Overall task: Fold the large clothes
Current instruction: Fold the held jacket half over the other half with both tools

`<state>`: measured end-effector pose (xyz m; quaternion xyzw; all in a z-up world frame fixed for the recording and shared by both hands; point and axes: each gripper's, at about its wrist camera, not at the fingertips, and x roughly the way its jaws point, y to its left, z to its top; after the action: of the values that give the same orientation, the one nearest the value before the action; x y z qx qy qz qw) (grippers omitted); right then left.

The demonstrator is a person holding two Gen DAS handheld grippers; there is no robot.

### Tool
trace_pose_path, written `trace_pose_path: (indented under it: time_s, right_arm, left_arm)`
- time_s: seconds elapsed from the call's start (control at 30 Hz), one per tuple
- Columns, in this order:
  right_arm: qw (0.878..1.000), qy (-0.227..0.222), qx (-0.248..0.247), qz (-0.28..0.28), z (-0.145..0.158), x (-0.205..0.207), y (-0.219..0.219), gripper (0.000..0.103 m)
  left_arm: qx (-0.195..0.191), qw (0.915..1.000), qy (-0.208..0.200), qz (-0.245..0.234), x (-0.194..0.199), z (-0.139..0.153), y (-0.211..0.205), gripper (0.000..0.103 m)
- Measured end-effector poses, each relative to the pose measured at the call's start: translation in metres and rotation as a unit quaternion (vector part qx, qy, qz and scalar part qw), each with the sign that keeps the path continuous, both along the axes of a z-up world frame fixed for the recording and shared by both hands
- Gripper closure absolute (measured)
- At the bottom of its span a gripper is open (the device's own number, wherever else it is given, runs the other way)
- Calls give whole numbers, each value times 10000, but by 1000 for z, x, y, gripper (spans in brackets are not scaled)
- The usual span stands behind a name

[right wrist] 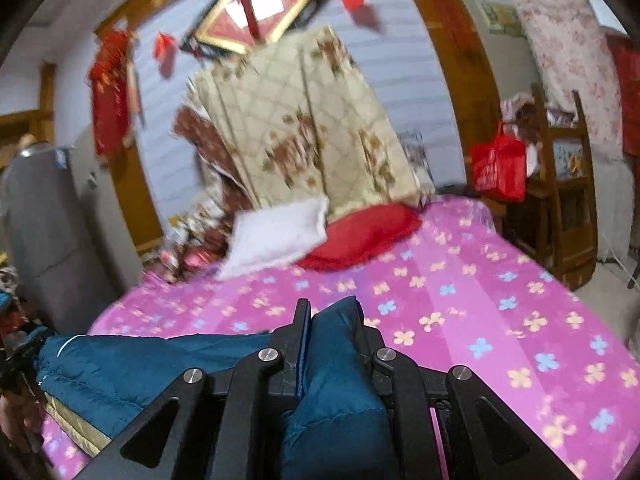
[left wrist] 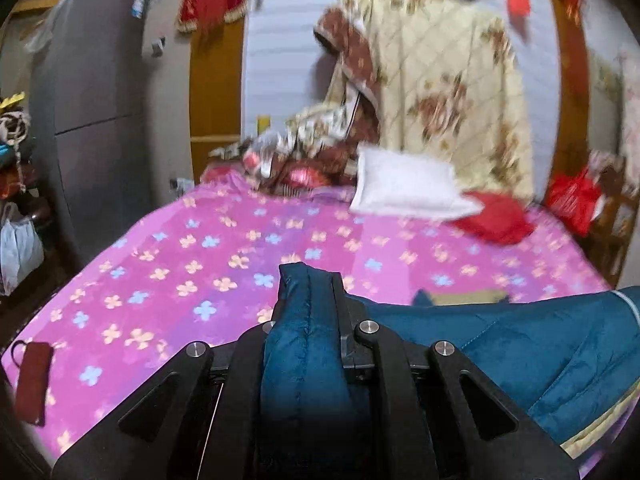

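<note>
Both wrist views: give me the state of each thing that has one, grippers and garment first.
left gripper: shut on the teal jacket
right gripper: shut on the teal jacket
teal jacket: bunched between both jaws, stretched across between the grippers over the bed
pink bedsheet: spread flat
white pillow: lying tilted, overlapping the red pillow
red pillow: lying flat
floral quilt: hanging upright at the wall
</note>
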<state>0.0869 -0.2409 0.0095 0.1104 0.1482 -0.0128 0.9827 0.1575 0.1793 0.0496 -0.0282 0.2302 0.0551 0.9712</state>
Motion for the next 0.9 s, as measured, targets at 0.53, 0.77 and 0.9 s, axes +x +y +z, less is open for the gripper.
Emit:
trace_pose_path:
  time_s: [0.53, 0.77, 0.9]
  right_arm:
    - [9800, 1888, 617, 120, -132, 153, -27, 87]
    - [9533, 2303, 1902, 457, -141, 156, -55, 72]
    - [9335, 2190, 2759, 672, -119, 130, -71, 25]
  left_arm:
    - [-104, 9859, 1661, 190, 128, -129, -23, 87]
    - [-723, 9725, 2198, -272, 133, -116, -4, 79]
    - [-1481, 9702, 1847, -512, 111, -80, 22, 43]
